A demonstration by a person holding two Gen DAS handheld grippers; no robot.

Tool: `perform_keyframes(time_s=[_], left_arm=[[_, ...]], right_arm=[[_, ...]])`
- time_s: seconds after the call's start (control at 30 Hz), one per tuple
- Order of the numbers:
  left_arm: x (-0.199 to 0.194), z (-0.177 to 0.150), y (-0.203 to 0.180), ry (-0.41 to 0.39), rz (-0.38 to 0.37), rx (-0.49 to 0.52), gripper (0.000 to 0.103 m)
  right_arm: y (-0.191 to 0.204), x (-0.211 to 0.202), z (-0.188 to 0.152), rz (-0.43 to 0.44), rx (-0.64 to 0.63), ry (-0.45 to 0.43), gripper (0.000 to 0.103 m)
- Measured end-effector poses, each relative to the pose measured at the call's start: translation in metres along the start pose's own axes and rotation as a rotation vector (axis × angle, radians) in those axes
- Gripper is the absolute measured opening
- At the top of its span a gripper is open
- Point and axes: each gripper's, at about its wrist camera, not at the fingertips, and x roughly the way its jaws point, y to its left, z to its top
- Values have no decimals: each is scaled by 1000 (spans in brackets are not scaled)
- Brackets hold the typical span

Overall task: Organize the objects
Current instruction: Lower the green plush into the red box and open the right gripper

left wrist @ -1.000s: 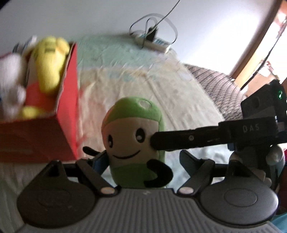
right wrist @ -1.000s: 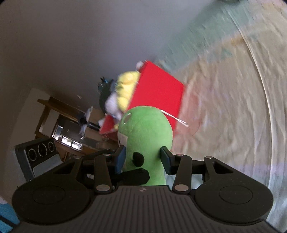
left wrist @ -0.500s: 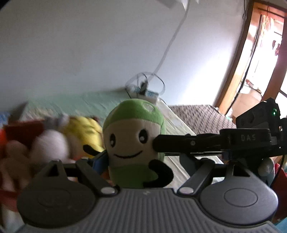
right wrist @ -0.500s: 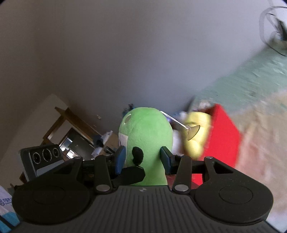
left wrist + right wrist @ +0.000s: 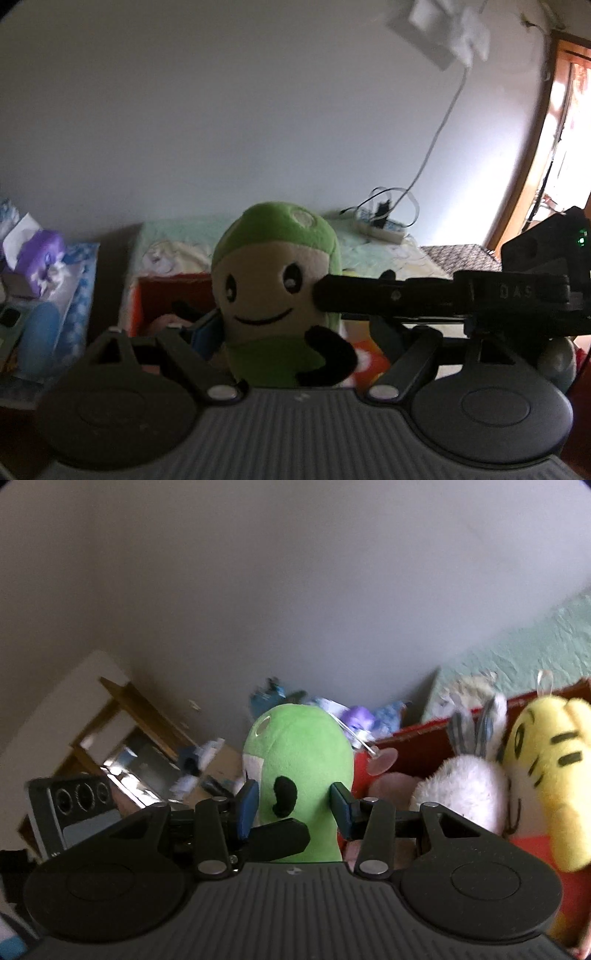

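Left wrist view: green plush toy (image 5: 275, 291) seen face-on, smiling, upright between the left hand-held gripper (image 5: 291, 332) fingers, above the red box (image 5: 166, 295) on the bed (image 5: 177, 236). Right hand-held gripper (image 5: 293, 805) clamped on the plush from the sides, its finger (image 5: 388, 299) crossing the cheek. Left pad contact hidden behind the plush; cannot tell. Right wrist view only: yellow plush (image 5: 554, 775) and white fluffy toy (image 5: 461, 794) inside the box. Box floor hidden; background clutter blurred.

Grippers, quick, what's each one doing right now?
Left gripper: closed on the green plush toy.
Right gripper: closed on the same green plush toy.
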Motion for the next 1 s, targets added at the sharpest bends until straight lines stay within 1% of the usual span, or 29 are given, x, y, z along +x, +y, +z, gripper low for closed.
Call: perform_keyframes(time_s=[0.1,0.2,0.23,0.3,0.4,0.47,0.53,0.6,0.7,0.8,0.9,1.0], left_arm=[[15,-6,22,51,-3,-30,82],[35,-16,38,104,-23,-71,81],[42,-20,40,115,-30,-78,81],[53,-24,46,140,-40,-81,80],[64,-25,47,179,-62,-76,80],[70,-26,49,185,-63,-68,80],[73,-26,50,183,-62,-60,81],[76,-27,55,185,-73,-80,82],[79,-28,55,183,-54,-69,83],[83,-30,54,185,-40,-49,86],[87,-31,51,186,-33,-23,91],[88,-32,46,195,-22,6,92]], right_arm=[[-4,14,-6,-72,-7,32,46],[-1,17,-9,-166,-30,27,46],[0,20,-9,-210,-41,29,46],[4,26,-10,-291,-99,49,33],[13,35,-13,-331,-183,51,34],[19,37,-17,-362,-246,38,35],[25,38,-21,-374,-277,23,35],[24,38,-19,-382,-305,7,35],[25,32,-18,-373,-326,1,34],[22,34,-18,-343,-285,35,34],[17,45,-20,-380,-246,79,33],[13,42,-21,-364,-206,86,32]])
